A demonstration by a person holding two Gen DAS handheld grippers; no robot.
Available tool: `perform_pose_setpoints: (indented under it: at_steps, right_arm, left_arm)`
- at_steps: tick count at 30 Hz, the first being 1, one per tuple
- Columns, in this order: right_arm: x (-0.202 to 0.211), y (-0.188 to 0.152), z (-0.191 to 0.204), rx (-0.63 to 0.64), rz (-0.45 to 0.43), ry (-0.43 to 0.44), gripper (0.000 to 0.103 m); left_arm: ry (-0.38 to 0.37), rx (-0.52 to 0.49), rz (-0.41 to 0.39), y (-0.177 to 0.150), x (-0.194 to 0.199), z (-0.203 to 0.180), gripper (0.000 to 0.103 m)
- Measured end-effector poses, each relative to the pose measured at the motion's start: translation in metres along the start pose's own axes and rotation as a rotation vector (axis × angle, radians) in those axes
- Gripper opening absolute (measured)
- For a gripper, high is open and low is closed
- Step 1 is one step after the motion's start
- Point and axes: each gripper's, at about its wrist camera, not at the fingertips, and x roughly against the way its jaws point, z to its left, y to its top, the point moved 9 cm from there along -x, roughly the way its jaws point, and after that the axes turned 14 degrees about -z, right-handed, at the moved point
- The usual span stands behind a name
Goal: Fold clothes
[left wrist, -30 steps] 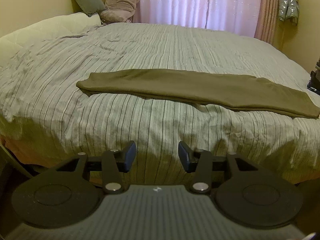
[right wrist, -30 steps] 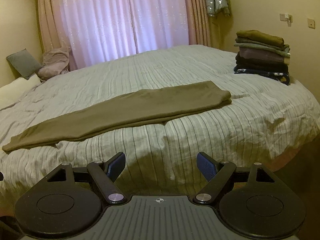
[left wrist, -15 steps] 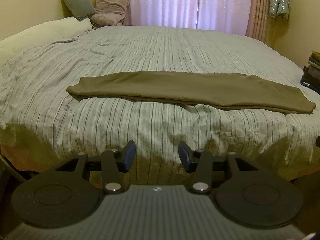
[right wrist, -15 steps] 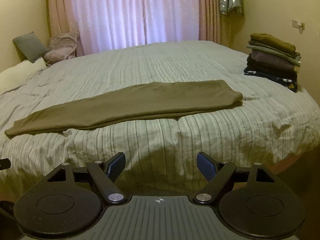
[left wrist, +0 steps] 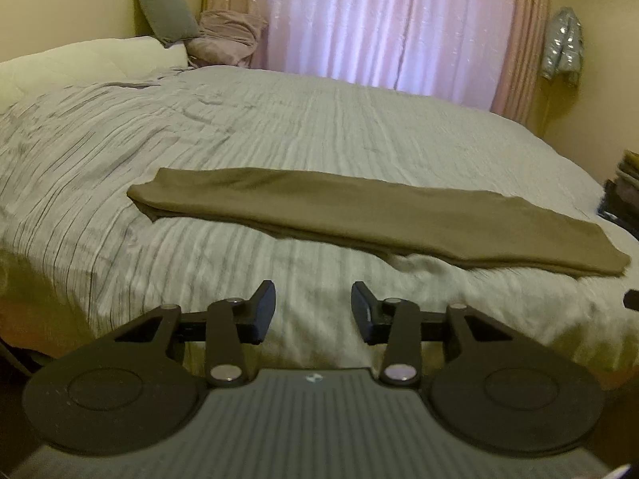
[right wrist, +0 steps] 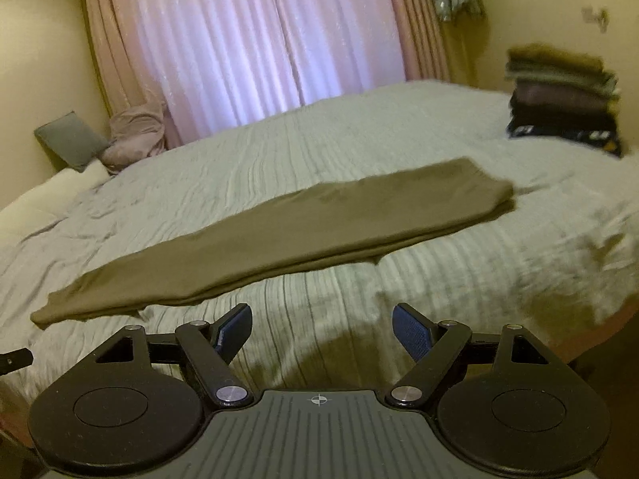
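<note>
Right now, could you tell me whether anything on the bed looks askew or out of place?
Nothing stands out. The olive garment lies flat in a long folded strip on the striped duvet, the folded stack sits tidy, and both claws, left and right, are open and empty.

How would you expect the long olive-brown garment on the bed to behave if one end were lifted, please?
The olive-brown garment would probably droop limply, since it lies flat following the striped duvet. Its stacked layers may slide apart. It looks thin, so likely light.
</note>
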Motion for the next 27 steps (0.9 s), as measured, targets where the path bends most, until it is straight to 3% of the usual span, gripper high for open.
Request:
perform_pose_setpoints:
  at_steps: [2, 3, 4, 5, 12, 15, 17, 20, 21, 27]
  right_arm:
    - [-0.022, 0.000, 0.005, 0.003, 0.013, 0.029, 0.077]
    - [-0.033, 0.000, 0.008, 0.010, 0.016, 0.044, 0.068]
    - [-0.044, 0.000, 0.011, 0.018, 0.019, 0.058, 0.051]
    - [-0.056, 0.000, 0.014, 0.025, 0.024, 0.072, 0.048]
    - [-0.131, 0.006, 0.041, 0.164, -0.002, 0.143, 0.048]
    - [-0.155, -0.009, 0.041, 0.231, 0.017, 0.143, 0.048]
    - [-0.168, -0.029, 0.030, 0.302, 0.062, 0.104, 0.048]
    - [-0.165, -0.042, 0.013, 0.326, 0.059, 0.128, 0.048]
    - [-0.164, -0.041, 0.008, 0.317, 0.066, 0.133, 0.048]
    - [-0.166, -0.008, -0.007, 0.206, 0.057, 0.132, 0.048]
  left_arm:
    - [0.000, 0.008, 0.004, 0.001, -0.019, 0.005, 0.025]
    - [-0.007, 0.015, 0.010, 0.002, -0.030, 0.004, 0.020]
    - [-0.018, 0.020, 0.014, 0.003, -0.042, 0.002, 0.018]
    - [-0.039, 0.020, 0.012, 0.005, -0.053, -0.004, 0.018]
    - [-0.160, -0.069, -0.018, 0.007, -0.129, -0.059, 0.018]
    - [-0.145, -0.122, 0.022, -0.019, -0.157, -0.063, 0.019]
    - [-0.142, -0.117, 0.028, -0.031, -0.161, -0.051, 0.019]
    - [-0.139, -0.084, 0.018, -0.036, -0.158, -0.024, 0.013]
    - [-0.115, -0.064, 0.020, -0.030, -0.158, -0.009, 0.008]
    - [0.024, 0.012, -0.007, 0.011, -0.165, 0.076, 0.008]
